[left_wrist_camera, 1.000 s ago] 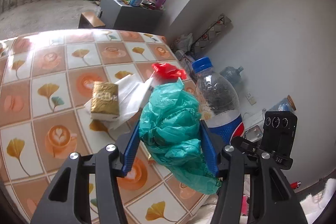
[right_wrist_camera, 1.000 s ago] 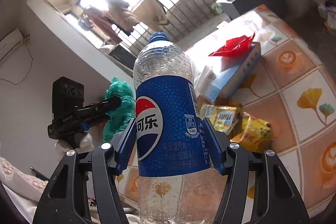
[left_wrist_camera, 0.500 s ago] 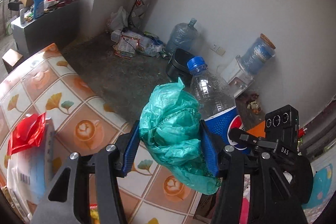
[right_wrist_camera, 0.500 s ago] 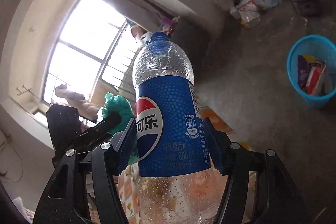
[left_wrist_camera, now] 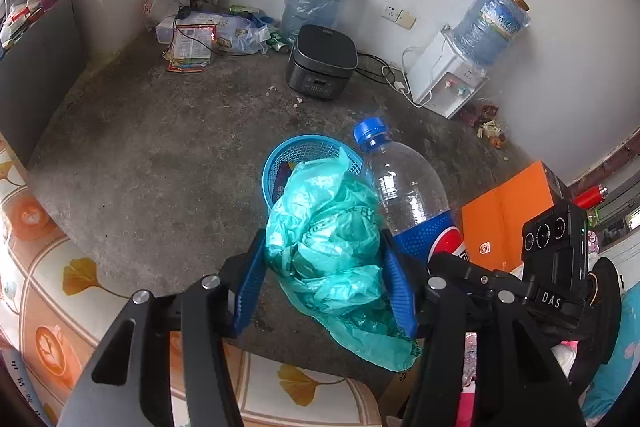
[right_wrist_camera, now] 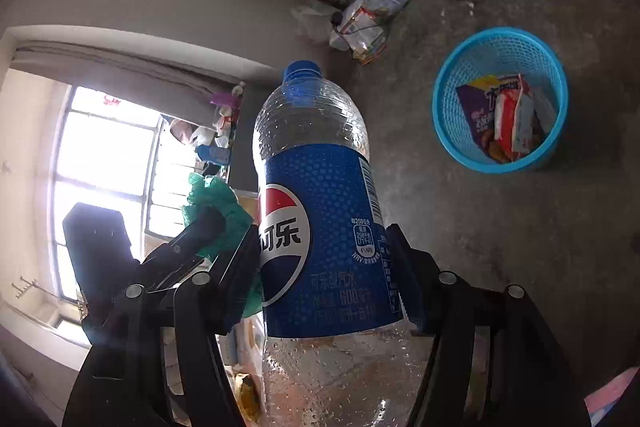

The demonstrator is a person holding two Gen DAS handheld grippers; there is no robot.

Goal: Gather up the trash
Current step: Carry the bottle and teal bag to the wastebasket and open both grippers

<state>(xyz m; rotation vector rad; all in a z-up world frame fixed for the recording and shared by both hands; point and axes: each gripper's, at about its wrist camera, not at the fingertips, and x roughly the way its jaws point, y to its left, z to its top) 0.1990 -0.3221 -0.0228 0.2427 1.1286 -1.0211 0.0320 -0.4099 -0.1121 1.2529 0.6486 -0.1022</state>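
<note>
My left gripper [left_wrist_camera: 326,281] is shut on a crumpled green plastic bag [left_wrist_camera: 332,251], held in the air beyond the table's edge. My right gripper [right_wrist_camera: 322,277] is shut on an empty Pepsi bottle [right_wrist_camera: 320,227] with a blue cap, just right of the left gripper; the bottle also shows in the left wrist view [left_wrist_camera: 404,195]. A blue mesh basket [right_wrist_camera: 448,119] stands on the concrete floor with snack wrappers [right_wrist_camera: 504,119] inside. In the left wrist view the basket [left_wrist_camera: 310,147] lies just beyond the bag and is partly hidden by it.
The patterned table [left_wrist_camera: 48,291] lies at lower left. On the floor by the wall are a black rice cooker [left_wrist_camera: 322,61], a water jug [left_wrist_camera: 314,1], a water dispenser [left_wrist_camera: 452,75] and a litter pile [left_wrist_camera: 200,35]. An orange box [left_wrist_camera: 504,215] is at right.
Both grippers have swung away from the table toward the floor, still holding the bag and the bottle. The blue basket has come into view in front of them.
</note>
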